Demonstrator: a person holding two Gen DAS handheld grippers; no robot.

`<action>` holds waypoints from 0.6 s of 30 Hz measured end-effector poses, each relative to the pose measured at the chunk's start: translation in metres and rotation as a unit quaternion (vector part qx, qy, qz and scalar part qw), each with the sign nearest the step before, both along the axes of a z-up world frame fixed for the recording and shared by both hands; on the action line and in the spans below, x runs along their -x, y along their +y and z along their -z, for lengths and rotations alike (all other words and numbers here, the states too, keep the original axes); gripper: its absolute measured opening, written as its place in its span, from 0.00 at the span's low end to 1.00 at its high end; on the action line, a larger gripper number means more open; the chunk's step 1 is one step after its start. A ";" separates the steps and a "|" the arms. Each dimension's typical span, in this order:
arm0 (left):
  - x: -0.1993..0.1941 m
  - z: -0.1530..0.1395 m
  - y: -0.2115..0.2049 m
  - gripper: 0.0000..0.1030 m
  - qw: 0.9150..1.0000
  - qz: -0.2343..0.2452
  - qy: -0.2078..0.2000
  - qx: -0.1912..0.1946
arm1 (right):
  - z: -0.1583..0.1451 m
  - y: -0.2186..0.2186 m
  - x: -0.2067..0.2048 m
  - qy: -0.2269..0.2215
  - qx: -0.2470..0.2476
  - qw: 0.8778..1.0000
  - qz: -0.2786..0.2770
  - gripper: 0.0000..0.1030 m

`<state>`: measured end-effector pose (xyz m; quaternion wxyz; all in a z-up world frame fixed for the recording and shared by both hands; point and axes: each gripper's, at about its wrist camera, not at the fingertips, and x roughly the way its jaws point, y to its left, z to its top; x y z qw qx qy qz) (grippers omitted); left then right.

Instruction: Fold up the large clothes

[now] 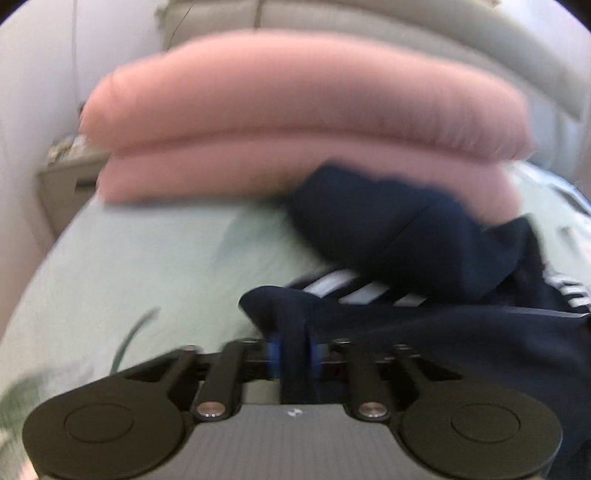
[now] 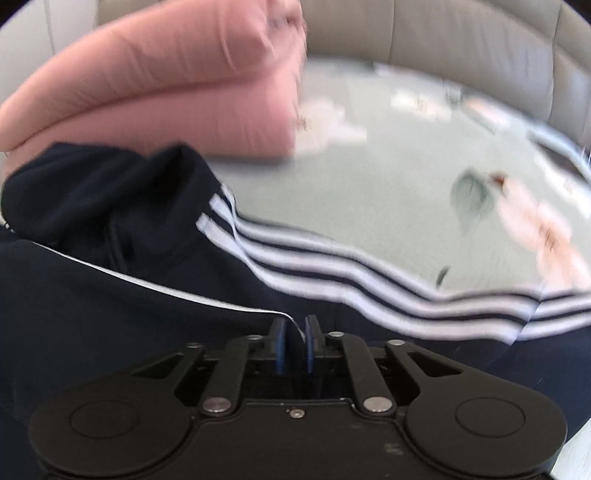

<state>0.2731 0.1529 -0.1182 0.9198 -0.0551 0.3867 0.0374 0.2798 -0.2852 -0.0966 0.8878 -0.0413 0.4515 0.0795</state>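
A navy jacket (image 1: 461, 332) with white stripes lies on the pale green bed sheet (image 1: 147, 266). My left gripper (image 1: 293, 350) is shut on a bunched fold of the navy fabric at its left edge. In the right wrist view the jacket (image 2: 110, 314) fills the lower left, its white-striped sleeve (image 2: 332, 280) running right. My right gripper (image 2: 294, 339) is shut on the jacket's white-piped edge. The hood (image 2: 92, 199) lies bunched beyond it. Both views are motion-blurred.
A folded pink duvet (image 1: 295, 122) lies just behind the jacket and also shows in the right wrist view (image 2: 155, 92). A padded grey headboard (image 2: 443, 33) runs along the back. A bedside cabinet (image 1: 66, 184) stands at the left. Floral prints (image 2: 535, 221) mark the sheet.
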 end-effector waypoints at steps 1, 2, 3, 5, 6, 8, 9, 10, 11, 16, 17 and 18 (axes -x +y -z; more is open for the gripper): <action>0.003 0.001 0.008 0.50 1.000 -0.015 0.001 0.004 | -0.004 -0.002 0.001 -0.004 -0.004 1.000 0.005 0.15; 0.007 -0.002 0.015 0.59 0.999 -0.031 0.001 0.011 | -0.009 -0.003 0.003 -0.012 -0.004 1.000 0.009 0.30; 0.010 -0.006 0.023 0.63 0.999 -0.045 0.003 0.022 | -0.016 -0.003 0.007 -0.025 0.006 1.000 0.018 0.56; 0.018 -0.017 0.037 0.63 0.996 -0.058 0.006 0.064 | -0.030 0.000 0.019 -0.053 0.020 0.998 0.012 0.75; 0.023 -0.024 0.041 0.66 0.994 -0.064 0.008 0.085 | -0.037 0.002 0.026 -0.064 0.022 0.998 0.002 0.74; 0.030 -0.034 0.041 0.76 0.991 -0.067 0.033 0.108 | -0.046 0.012 0.040 -0.068 0.028 0.997 -0.023 0.76; 0.033 -0.036 0.036 0.78 0.990 -0.066 0.048 0.112 | -0.048 0.019 0.047 -0.066 0.031 0.997 -0.036 0.76; 0.035 -0.038 0.031 0.78 0.990 -0.060 0.062 0.114 | -0.048 0.028 0.055 -0.059 0.035 0.996 -0.054 0.77; 0.041 -0.039 0.022 0.80 0.990 -0.045 0.074 0.115 | -0.047 0.038 0.061 -0.050 0.040 0.995 -0.074 0.78; 0.052 -0.008 -0.010 0.80 0.987 -0.023 0.149 0.062 | -0.018 0.069 0.080 0.001 0.061 0.989 -0.133 0.79; 0.057 -0.006 -0.010 0.80 0.989 -0.020 0.134 0.062 | -0.009 0.067 0.079 0.009 0.069 0.990 -0.125 0.79; 0.063 -0.006 -0.009 0.80 0.990 -0.018 0.125 0.063 | 0.004 0.060 0.078 0.020 0.088 0.990 -0.105 0.79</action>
